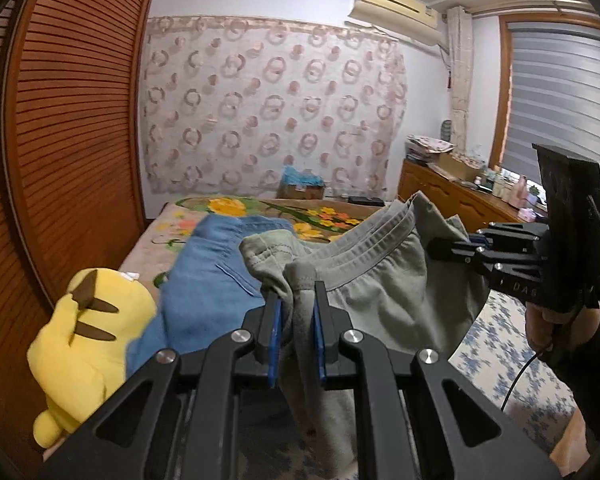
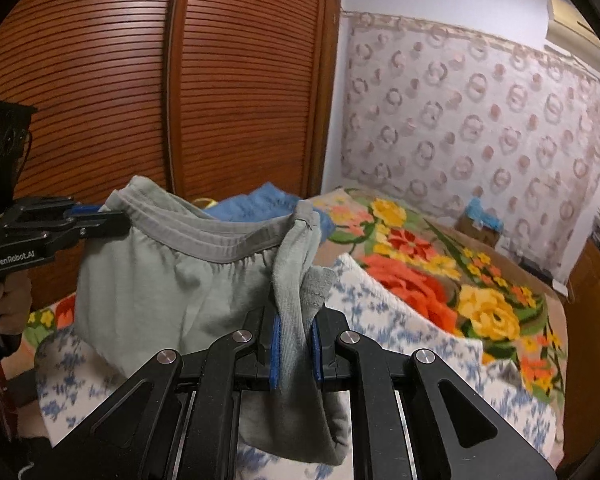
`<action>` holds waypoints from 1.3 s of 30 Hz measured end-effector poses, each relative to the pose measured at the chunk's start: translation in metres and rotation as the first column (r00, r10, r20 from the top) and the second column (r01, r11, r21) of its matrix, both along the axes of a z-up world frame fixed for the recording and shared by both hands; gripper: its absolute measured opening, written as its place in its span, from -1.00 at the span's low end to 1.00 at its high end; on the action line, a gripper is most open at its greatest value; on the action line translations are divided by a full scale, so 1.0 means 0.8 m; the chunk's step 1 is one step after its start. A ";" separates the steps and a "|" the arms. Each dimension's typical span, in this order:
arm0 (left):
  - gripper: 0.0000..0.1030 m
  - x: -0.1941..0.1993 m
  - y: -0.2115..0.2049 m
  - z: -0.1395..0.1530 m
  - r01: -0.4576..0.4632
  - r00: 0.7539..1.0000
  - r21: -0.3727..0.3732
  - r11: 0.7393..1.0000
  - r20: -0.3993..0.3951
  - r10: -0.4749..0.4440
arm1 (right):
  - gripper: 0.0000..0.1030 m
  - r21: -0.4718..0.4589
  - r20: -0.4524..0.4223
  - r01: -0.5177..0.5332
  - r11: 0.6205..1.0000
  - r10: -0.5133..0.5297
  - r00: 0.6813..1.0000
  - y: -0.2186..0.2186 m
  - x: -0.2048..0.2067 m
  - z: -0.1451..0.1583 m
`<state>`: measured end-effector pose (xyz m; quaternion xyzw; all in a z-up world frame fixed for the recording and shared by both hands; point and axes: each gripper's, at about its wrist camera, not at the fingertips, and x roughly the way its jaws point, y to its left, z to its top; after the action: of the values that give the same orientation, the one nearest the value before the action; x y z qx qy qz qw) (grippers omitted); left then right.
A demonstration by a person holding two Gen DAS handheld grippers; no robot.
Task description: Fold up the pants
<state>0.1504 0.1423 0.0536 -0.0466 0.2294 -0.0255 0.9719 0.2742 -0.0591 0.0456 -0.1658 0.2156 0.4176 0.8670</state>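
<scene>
Grey-green pants [image 1: 384, 280] are held up off the bed [image 2: 496, 280] by both hand-held grippers, one at each end of the elastic waistband [image 2: 204, 236].

Left hand-held gripper [image 1: 296, 312]: clenched on a bunched fold of the grey-green fabric at the waistband end. Cloth is pinched between the blue pads [image 1: 274, 336] and hangs down past the fingers. In the right wrist view the same unit is seen at the left edge, biting the waistband corner, with the person's hand [image 2: 4, 296] wrapped round its grip.

Right hand-held gripper [image 2: 296, 320]: also clenched, on the other waistband end plus a doubled strip of fabric that drops between the pads [image 2: 275, 344]. In the left wrist view it is seen at the right, fingers closed on the far corner of the waistband, hand [image 1: 544, 320] below it, a black cable [image 1: 520, 376] trailing down.

The waistband is stretched between the two grippers with a slight sag; the pant body hangs below it.

Under and behind the pants:
- blue denim garment [image 1: 204, 280] lying on the bed, just beyond the pants
- yellow plush toy [image 1: 84, 340] at the bed's left edge, touching the denim
- white cloth with blue flower print [image 2: 384, 312] spread on the bed beneath the pants
- floral blanket [image 2: 424, 256] covering the rest of the bed

Slatted wooden wardrobe doors [image 2: 140, 80] stand just beside the bed.
</scene>
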 end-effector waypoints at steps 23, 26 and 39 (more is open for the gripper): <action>-0.78 0.010 0.073 -0.029 -0.183 0.982 -0.089 0.979 0.029 0.186 | -0.82 -0.066 0.017 -0.155 0.986 0.156 0.988 0.152 0.111 -0.005; -0.78 0.003 0.076 -0.036 -0.208 0.977 -0.093 0.974 0.034 0.212 | -0.82 -0.052 0.007 -0.189 0.981 0.190 0.982 0.173 0.118 -0.007; -0.78 -0.007 0.083 -0.066 -0.244 0.970 -0.132 0.961 -0.030 0.242 | -0.67 -0.082 -0.029 -0.214 0.973 0.213 0.977 0.239 0.118 -0.020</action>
<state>0.1446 0.2088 0.0010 -0.1403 0.2261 0.0789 0.9607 0.3687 0.1325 0.0293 -0.2205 0.2229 0.5006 0.8069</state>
